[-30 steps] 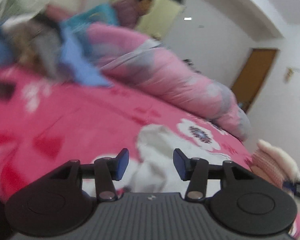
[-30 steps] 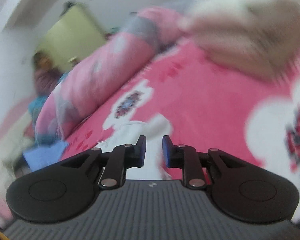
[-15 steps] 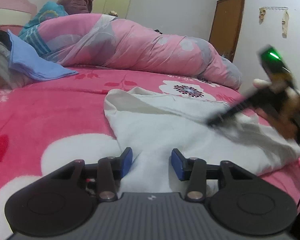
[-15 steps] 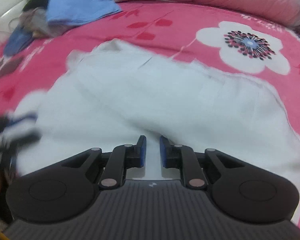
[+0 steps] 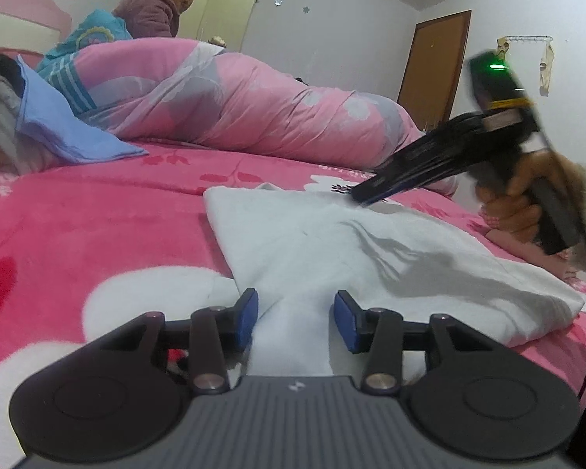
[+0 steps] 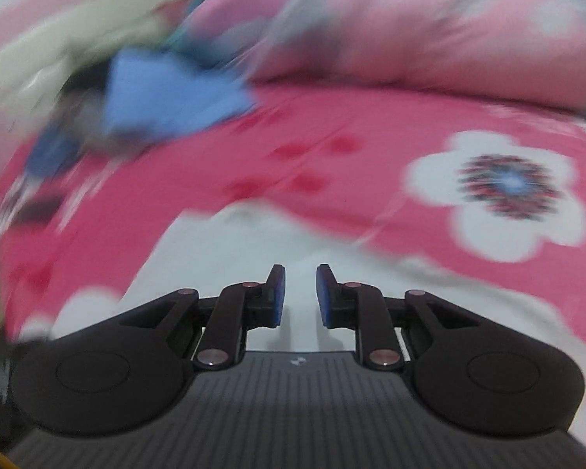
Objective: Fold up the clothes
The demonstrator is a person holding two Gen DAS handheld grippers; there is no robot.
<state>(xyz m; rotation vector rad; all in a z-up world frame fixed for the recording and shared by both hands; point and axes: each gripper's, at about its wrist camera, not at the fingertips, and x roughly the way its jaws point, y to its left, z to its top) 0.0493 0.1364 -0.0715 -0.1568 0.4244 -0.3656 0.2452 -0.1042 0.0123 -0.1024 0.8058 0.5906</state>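
Blue-padded left gripper (image 5: 295, 312) stands half wide, with the near end of the white garment (image 5: 312, 242) between its pads; no firm pinch is visible. Right gripper (image 6: 297, 293) is narrow, its jaws opening and empty, over the garment's far edge. The garment lies flat on the pink flowered blanket (image 5: 97, 215), long axis running from the left gripper out rightward, one corner pointing at the pink quilt (image 5: 234, 109) beyond it. Only the left view shows the right hand (image 5: 523, 203) and a seated person (image 5: 156, 8) behind the quilt; the right view is blurred.
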